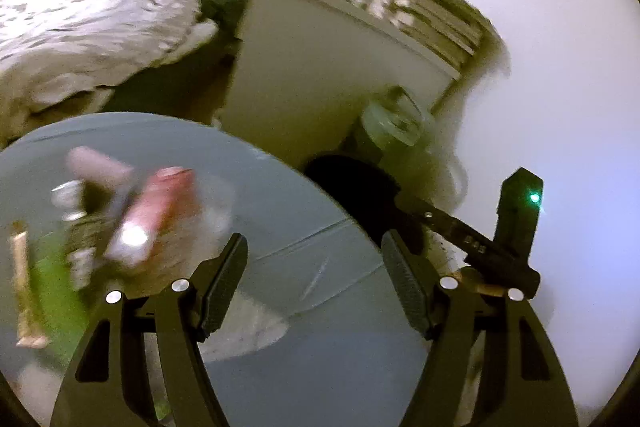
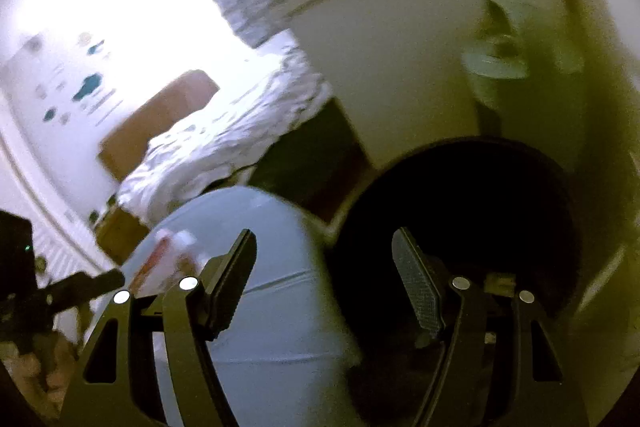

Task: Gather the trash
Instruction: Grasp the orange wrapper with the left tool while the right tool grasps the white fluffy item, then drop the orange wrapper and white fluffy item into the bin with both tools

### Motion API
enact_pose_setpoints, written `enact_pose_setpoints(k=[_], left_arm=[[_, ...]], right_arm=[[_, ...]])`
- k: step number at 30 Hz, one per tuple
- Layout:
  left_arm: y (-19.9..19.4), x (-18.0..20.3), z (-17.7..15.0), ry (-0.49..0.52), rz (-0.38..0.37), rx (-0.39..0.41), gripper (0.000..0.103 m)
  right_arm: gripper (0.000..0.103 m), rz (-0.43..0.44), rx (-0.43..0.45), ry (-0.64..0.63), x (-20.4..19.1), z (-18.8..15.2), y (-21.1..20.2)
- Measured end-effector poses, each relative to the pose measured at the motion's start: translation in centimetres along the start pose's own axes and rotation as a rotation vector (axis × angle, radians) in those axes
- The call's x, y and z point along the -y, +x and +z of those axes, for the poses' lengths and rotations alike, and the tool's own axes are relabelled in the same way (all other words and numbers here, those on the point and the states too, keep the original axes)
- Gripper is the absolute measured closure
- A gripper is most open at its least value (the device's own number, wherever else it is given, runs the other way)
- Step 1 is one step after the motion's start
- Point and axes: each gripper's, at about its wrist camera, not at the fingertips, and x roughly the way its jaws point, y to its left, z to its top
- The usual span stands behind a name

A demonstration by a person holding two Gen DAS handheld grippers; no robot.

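A round grey-blue table (image 1: 304, 227) carries a blurred heap of trash at its left: a pink can-like item (image 1: 156, 215), a pink tube (image 1: 98, 167), a green sheet (image 1: 52, 287) and a tan stick (image 1: 22, 287). My left gripper (image 1: 314, 255) is open and empty above the table's right part. A dark round bin (image 2: 460, 227) stands right of the table. My right gripper (image 2: 324, 251) is open and empty, over the gap between table (image 2: 260, 307) and bin. The right gripper also shows in the left wrist view (image 1: 516, 227).
A white cabinet (image 1: 320, 75) stands behind the table, with books and pink things on top. A bed with a crumpled duvet (image 1: 88, 35) lies at the left. A pale green container (image 1: 392, 123) sits by the cabinet. A white wall (image 1: 560, 67) is at the right.
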Motion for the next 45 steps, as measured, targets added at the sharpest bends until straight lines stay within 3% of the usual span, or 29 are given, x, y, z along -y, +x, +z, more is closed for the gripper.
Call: enact_pose_setpoints(k=[9,18,22,28,32,35,38,40,45], left_arm=[[-9.1,-6.0,-4.1,-0.052,0.152,0.089,0.033],[-14.4,-13.1,-8.7,-0.146,0.334,0.094,0.033],[-15.4,-15.8,-10.0,-0.184,0.365,0.060,0.033],[-15.0,-17.6,-11.4,-0.205,0.361,0.001,0.035],[-14.5,-18.2,-12.3,-0.195,0.365,-0.027,0.037],[-14.4,-18.3,-12.4,-0.183,0.360,-0.025,0.044],[-14.2,-18.7,-12.4,-0.179,0.333,-0.029,0.059],[-13.9,-18.4,-12.2,-0.155,0.337,-0.037,0.064],[-13.7,-17.8,-12.0,-0.120,0.339,-0.040,0.068]], right_arm=[[0.033,0.149,-0.076,-0.107,-9.1,-2.8,-0.4],[0.033,0.276,-0.204,-0.340,-22.4,-7.1,-0.4],[0.033,0.313,-0.268,-0.427,-27.5,-9.6,0.8],[0.033,0.292,-0.341,-0.517,-32.3,-12.1,3.5],[0.033,0.225,-0.374,-0.580,-34.1,-13.7,5.2],[0.033,0.198,-0.393,-0.618,-34.6,-14.7,6.0],[0.033,0.170,-0.407,-0.646,-34.9,-15.6,6.9],[0.035,0.157,-0.416,-0.654,-35.1,-16.1,7.4],[0.057,0.146,-0.450,-0.664,-34.8,-16.6,8.5]])
